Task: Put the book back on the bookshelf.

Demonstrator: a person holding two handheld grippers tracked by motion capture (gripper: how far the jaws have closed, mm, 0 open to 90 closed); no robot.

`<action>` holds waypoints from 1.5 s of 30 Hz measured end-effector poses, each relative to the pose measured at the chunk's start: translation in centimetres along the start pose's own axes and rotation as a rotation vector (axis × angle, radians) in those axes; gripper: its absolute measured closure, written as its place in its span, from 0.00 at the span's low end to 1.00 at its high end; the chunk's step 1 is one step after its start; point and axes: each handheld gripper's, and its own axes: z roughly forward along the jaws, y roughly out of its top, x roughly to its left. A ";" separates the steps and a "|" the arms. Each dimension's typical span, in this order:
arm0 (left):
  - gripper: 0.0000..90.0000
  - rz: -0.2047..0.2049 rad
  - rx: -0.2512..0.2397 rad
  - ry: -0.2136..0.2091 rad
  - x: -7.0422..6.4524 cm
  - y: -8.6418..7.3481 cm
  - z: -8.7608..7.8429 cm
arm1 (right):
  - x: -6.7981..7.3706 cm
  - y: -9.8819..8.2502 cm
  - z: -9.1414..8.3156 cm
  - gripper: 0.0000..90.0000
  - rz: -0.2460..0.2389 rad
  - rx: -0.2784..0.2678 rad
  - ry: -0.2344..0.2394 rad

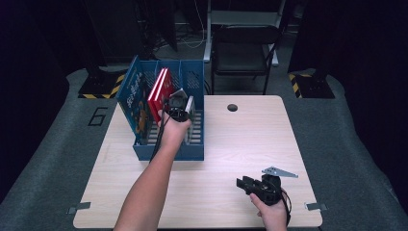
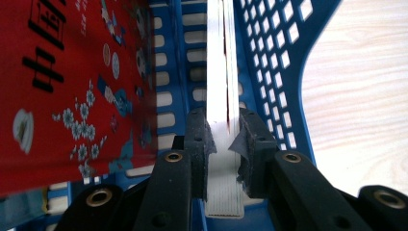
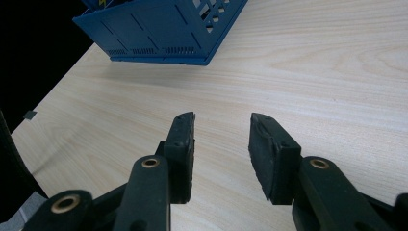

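Left gripper: black two-jaw gripper (image 1: 179, 111), held in the person's left hand (image 1: 172, 130), reaching into the right-hand compartment of the rack; jaws clamped on the thin white-edged book (image 2: 222, 96), one pad on each face.
Thin white-edged book: stands upright on its edge in the right-hand compartment, just beside the rack's perforated right wall; seen in the high view as a pale slim slab (image 1: 189, 108) at the gripper's tip.
Red books: two red-covered books (image 1: 160, 91) leaning together in the middle compartment; in the left gripper view a red cover with black characters and small floral figures (image 2: 72, 82) lies just left of the jaws.
Blue picture book: large book with a blue illustrated cover (image 1: 134, 101), leaning against the rack's left end.
Rack: blue perforated plastic file rack with dividers (image 1: 168, 151), on the far left part of the table.
Right gripper: black two-jaw gripper (image 1: 246, 184) in the person's right hand (image 1: 272, 211), near the table's front right edge; jaws apart, nothing between them (image 3: 221, 154), bare tabletop beneath.
Table: pale wood-grain rectangular tabletop (image 1: 250, 139), with a dark round hole (image 1: 232, 107) near its far edge.
Beyond the table: dark folding chair (image 1: 244, 48).
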 end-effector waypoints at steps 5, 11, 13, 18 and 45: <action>0.85 -0.019 -0.030 0.030 -0.2 0.7 0.4 | -0.2 0.0 -0.1 0.68 0.006 -0.002 0.002; 0.85 -0.030 -0.044 0.067 -0.6 1.5 0.6 | -0.1 0.0 0.0 0.68 0.002 0.003 0.009; 0.85 -0.045 -0.058 0.074 -0.9 1.7 0.6 | -0.1 -0.1 0.0 0.68 -0.001 0.004 0.009; 0.85 -0.041 -0.060 0.082 -0.8 2.4 0.5 | -0.1 -0.1 0.1 0.68 -0.007 0.007 0.012; 0.84 -0.047 -0.025 0.090 -0.6 2.5 1.3 | -0.1 0.0 0.0 0.68 -0.007 0.002 0.014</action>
